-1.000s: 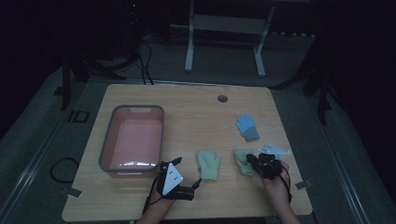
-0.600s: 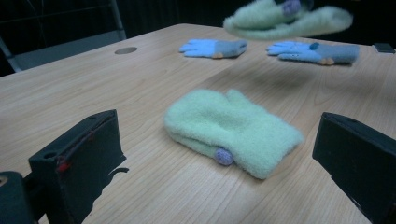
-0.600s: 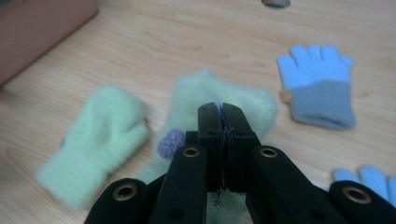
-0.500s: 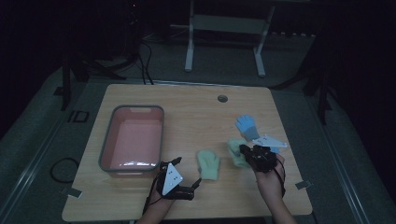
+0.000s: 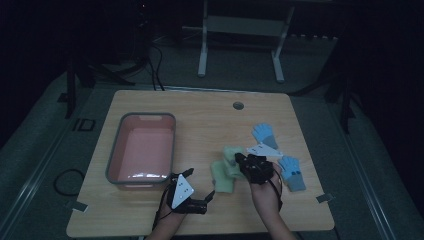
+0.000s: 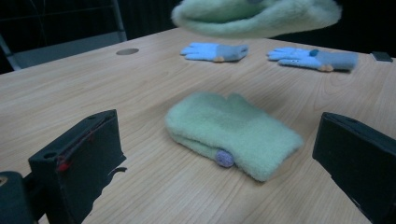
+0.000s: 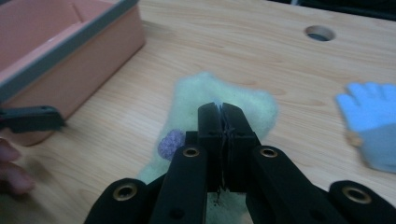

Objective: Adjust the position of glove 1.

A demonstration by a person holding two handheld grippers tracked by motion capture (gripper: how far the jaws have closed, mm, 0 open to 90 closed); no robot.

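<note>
Green mitten (image 7: 205,100) pinched in closed right gripper (image 5: 239,159) fingers; left gripper (image 5: 199,187) fingers open. Keep pinch firm, carry high toward bin (image 5: 116,159).

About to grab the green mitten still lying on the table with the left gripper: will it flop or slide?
The green mitten on the table looks thick and fleecy, so it will probably droop. The lifted mitten sags from the right gripper. It looks light and may drag across the smooth wood if nudged.

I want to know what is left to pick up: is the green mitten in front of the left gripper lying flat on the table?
Yes, the green mitten rests flat on the wooden table, between the left gripper's open fingers.
</note>
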